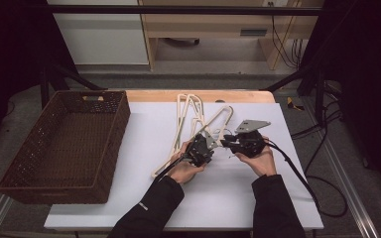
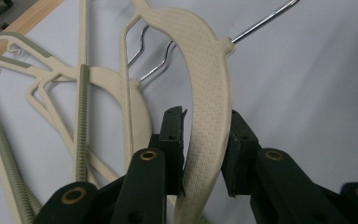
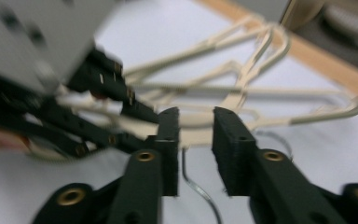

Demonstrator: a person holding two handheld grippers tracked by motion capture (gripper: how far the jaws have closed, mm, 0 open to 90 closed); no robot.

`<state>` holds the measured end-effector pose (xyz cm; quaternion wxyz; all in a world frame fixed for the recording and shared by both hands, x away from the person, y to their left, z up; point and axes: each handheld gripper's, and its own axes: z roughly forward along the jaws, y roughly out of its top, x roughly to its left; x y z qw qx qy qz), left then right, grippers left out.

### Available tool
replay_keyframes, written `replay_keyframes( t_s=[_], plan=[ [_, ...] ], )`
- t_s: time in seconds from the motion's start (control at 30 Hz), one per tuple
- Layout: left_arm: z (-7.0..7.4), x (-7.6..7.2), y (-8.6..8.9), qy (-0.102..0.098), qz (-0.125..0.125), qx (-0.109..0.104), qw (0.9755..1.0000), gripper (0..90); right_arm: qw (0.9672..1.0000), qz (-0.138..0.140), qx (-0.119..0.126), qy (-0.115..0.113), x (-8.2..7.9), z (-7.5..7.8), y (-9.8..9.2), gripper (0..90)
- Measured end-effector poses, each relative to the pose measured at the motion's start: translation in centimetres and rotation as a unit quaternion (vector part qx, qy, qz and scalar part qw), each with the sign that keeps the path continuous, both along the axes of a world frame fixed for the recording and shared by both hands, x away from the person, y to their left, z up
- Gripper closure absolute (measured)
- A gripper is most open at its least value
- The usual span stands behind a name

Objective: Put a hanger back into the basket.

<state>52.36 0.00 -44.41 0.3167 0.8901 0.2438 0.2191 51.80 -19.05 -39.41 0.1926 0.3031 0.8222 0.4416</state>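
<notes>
Several cream plastic hangers with metal hooks lie in a heap on the white table top. My left gripper is shut on the broad curved shoulder of one cream hanger, with a pad against each side. In the high view the left gripper sits at the near end of the heap. My right gripper is open just beside it, facing the left gripper. A thin metal hook runs under the gap between its jaws, and neither pad touches it. In the high view the right gripper sits right of the left one.
A large brown woven basket stands at the table's left side. The wooden table edge runs along the back, beyond the hangers. Cables trail off the table's right side.
</notes>
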Motion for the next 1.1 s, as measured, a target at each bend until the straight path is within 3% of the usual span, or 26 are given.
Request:
replay_keyframes(
  t_s=[0.1, 0.23, 0.4, 0.47, 0.53, 0.57, 0.73, 0.87, 0.97, 1.1],
  plan=[
    [0.7, -0.2, 0.4, -0.006, 0.002, -0.004, 1.0, 73.9, 0.998, -0.022, 0.045, -0.038, -1.0, 1.9, -1.4, 61.3],
    [1.8, -0.5, 1.1, -0.017, 0.01, -0.011, 0.9998, 77.7, 0.9927, -0.064, 0.077, -0.068, -2.6, 3.4, -3.6, 55.7],
    [3.9, -0.4, 3.3, -0.031, 0.047, -0.03, 0.998, 81.7, 0.9902, -0.084, 0.092, -0.064, -3.7, 2.5, -5.5, 47.3],
    [4.3, -0.3, 4.2, -0.035, 0.062, -0.047, 0.9964, 83.2, 0.9891, -0.091, 0.098, -0.061, -3.9, 2.0, -5.7, 42.2],
    [4.8, -0.1, 5.2, -0.041, 0.073, -0.042, 0.9956, 84.9, 0.988, -0.097, 0.105, -0.058, -4.1, 1.7, -5.7, 37.5],
    [5.0, -0.1, 5.7, -0.041, 0.077, -0.05, 0.9949, 85.5, 0.9871, -0.099, 0.112, -0.058, -4.2, 1.6, -5.7, 35.6],
    [5.9, -0.1, 7.8, -0.034, 0.087, -0.076, 0.9927, 85.6, 0.9841, -0.1, 0.136, -0.055, -5.1, 1.3, -5.7, 24.8],
    [6.7, -0.6, 9.2, -0.029, 0.089, -0.092, 0.9914, 85.7, 0.9835, -0.102, 0.14, -0.055, -5.9, 1.3, -5.8, 22.2],
    [8.6, -1.6, 11.1, -0.023, 0.08, -0.117, 0.9897, 85.7, 0.9826, -0.104, 0.144, -0.054, -6.9, 1.2, -6.3, 19.1],
    [10.8, -3.0, 12.8, -0.022, 0.066, -0.156, 0.9854, 85.7, 0.9813, -0.106, 0.152, -0.052, -7.8, 1.1, -6.5, 15.9]
  ],
)
